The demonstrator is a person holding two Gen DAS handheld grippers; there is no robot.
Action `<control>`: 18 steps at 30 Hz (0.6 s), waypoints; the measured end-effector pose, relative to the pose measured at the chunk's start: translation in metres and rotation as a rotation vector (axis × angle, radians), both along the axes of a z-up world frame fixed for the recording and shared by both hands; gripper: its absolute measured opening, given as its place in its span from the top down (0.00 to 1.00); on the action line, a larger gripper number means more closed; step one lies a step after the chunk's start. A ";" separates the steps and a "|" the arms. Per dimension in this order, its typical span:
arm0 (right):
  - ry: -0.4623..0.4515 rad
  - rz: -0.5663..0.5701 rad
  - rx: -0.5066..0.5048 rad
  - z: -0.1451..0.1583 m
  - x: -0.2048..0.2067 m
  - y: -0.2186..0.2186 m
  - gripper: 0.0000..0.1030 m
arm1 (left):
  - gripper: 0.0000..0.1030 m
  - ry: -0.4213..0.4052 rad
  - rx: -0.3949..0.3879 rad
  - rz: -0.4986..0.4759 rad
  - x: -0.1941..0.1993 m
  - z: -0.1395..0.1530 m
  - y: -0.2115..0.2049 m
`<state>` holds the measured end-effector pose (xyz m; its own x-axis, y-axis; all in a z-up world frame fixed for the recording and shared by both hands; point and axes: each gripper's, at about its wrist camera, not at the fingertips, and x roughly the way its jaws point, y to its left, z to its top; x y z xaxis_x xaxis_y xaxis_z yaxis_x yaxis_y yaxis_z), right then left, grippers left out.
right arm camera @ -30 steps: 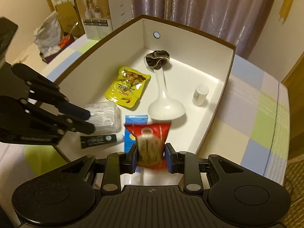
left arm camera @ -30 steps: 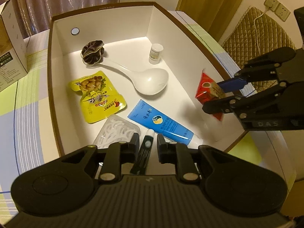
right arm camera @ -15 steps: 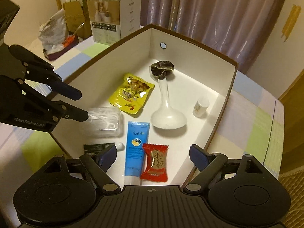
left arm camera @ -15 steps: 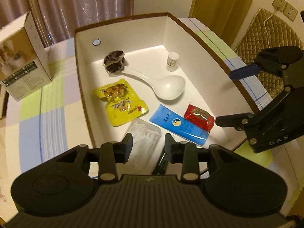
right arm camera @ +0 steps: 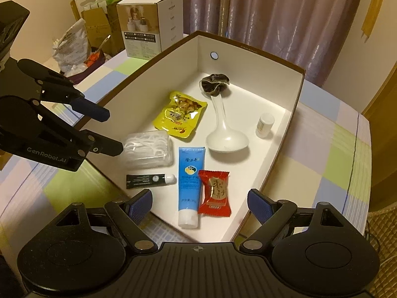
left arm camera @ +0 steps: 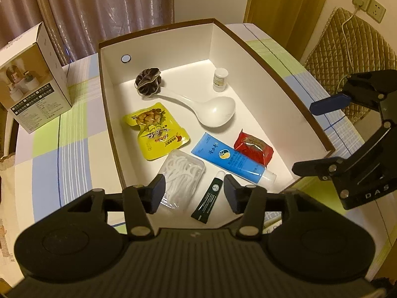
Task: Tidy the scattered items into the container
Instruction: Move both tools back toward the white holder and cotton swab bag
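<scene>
From your left wrist view, your left tongs hang over the near end of the white box, jaws partly apart and just been opening, gripping nothing. The dark green tube lies on the box floor between the fingertips, free of both pads. Just left of it sits the clear floss-pick case; beyond the tips lie the blue tube, the red snack packet, the yellow pouch, the white spoon, the dark scrunchie and the small white bottle. Your right tongs show at the right, spread wide and empty, above the box's rim. A carton stands on the checked desk, far left.

From your right wrist view, your right tongs stand wide, jaws empty after opening. The red snack packet lies flat between the fingertips, clear of both, its edge over the blue tube. The dark green tube lies left of that. Your left tongs hover at the left, near the floss-pick case.
</scene>
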<state>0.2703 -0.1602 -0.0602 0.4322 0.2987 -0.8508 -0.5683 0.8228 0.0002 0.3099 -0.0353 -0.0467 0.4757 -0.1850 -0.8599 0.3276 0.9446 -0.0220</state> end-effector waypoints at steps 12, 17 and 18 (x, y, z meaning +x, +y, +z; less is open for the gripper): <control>-0.008 -0.033 0.029 0.008 -0.025 -0.002 0.13 | 0.27 -0.036 0.054 0.024 -0.022 0.019 -0.007; -0.013 -0.049 0.046 0.013 -0.036 -0.003 0.13 | 0.23 -0.049 0.061 0.034 -0.033 0.025 -0.006; -0.013 -0.053 0.049 0.014 -0.039 -0.004 0.13 | 0.23 -0.051 0.061 0.035 -0.036 0.026 -0.006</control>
<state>0.2314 -0.1638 -0.0463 0.4597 0.3162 -0.8299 -0.5241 0.8510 0.0340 0.2742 -0.0415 -0.0207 0.5246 -0.1151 -0.8435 0.2936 0.9545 0.0523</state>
